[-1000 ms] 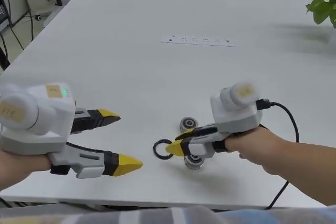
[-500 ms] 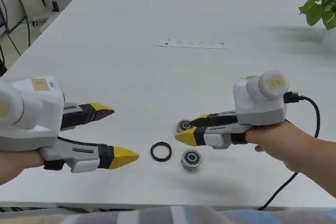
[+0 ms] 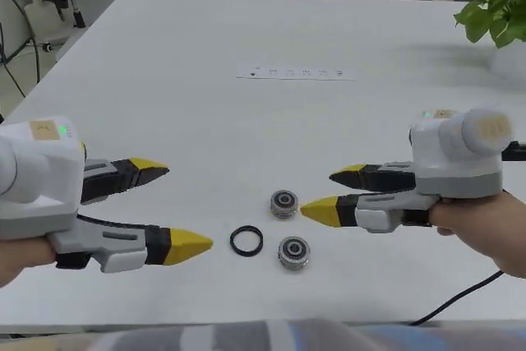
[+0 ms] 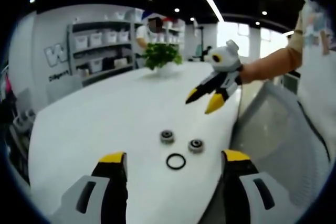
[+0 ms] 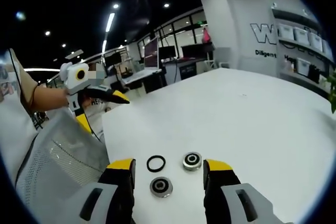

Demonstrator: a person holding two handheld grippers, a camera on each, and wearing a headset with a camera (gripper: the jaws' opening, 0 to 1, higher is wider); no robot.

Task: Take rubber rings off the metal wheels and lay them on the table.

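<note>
Now a thin black rubber ring (image 3: 246,241) lies beside two round metal wheels (image 3: 283,203) (image 3: 293,252).

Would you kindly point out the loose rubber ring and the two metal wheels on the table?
rubber ring (image 3: 232,242), head view, left side of its band.
farther wheel (image 3: 283,203), head view, its hub.
nearer wheel (image 3: 293,252), head view, its hub.

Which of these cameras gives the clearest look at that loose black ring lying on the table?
The head view: it looks down on the black ring, so its open round outline shows clearly, lying flat beside a metal wheel. Both gripper views catch it low and slanted, as a smaller, flattened oval ahead of their own jaws.
</note>
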